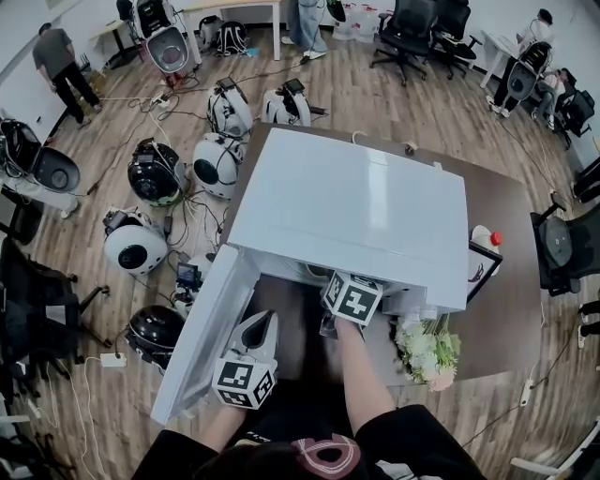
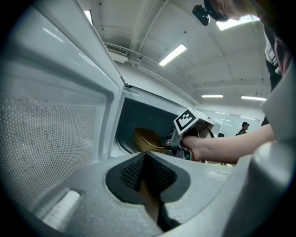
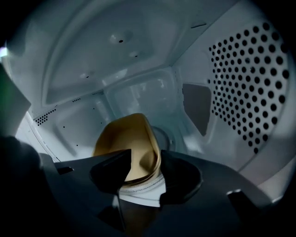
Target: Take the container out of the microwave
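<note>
Inside the open microwave (image 1: 366, 202), centre frame, the right gripper (image 3: 147, 159) straddles the near rim of the tan container (image 3: 121, 139). Its jaws are wide, not yet pinching, seemingly poised to grip. The left gripper (image 2: 146, 159), closed and empty, waits beside the door (image 1: 202, 337).

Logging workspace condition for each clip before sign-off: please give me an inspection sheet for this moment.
Surface: brown table, white microwave on it, door swung open.
Job's things: tan container inside the microwave.
Clutter: flower bunch, red-capped bottle beside the microwave.
Grippers: left gripper shut, empty, by the door; right gripper inside the microwave, jaws apart astride the container's rim.
Cables: cables strewn on the floor left of the table.
Surroundings: round devices on the floor, office chairs, person standing.
</note>
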The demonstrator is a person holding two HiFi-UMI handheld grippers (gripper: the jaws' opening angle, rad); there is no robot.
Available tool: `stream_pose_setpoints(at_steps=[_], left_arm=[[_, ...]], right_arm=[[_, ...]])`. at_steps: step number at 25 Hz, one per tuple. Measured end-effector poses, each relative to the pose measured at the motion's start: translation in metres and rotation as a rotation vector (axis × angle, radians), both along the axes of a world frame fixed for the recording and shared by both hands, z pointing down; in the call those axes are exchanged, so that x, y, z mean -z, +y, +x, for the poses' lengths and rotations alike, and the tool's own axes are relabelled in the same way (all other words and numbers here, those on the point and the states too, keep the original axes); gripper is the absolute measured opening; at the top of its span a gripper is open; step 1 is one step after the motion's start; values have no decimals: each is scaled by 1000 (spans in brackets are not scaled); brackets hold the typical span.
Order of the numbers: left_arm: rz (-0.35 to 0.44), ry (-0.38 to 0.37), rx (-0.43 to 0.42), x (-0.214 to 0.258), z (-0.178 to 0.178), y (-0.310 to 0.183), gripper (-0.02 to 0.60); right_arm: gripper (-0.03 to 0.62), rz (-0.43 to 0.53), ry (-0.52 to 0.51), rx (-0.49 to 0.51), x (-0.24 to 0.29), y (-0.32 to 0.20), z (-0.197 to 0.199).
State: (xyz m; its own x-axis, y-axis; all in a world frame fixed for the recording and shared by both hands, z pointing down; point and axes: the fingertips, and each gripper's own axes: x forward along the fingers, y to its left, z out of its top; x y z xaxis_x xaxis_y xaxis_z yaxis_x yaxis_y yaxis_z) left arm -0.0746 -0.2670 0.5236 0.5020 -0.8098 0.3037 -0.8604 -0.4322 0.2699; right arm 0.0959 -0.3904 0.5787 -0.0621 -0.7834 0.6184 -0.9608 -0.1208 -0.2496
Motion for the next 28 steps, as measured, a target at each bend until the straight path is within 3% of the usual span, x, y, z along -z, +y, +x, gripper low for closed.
stream_pose_setpoints(at_steps=[3, 10, 28], left_arm=[[-4, 36, -4, -1, 3, 1, 9], [10, 27, -31, 1, 8, 4, 9], [40, 35, -33, 8, 1, 18, 9]], right_arm=[[174, -25, -24, -33, -5, 10, 2], [51, -57, -4, -95, -14, 27, 14], [28, -8, 21, -108, 14, 48, 19]])
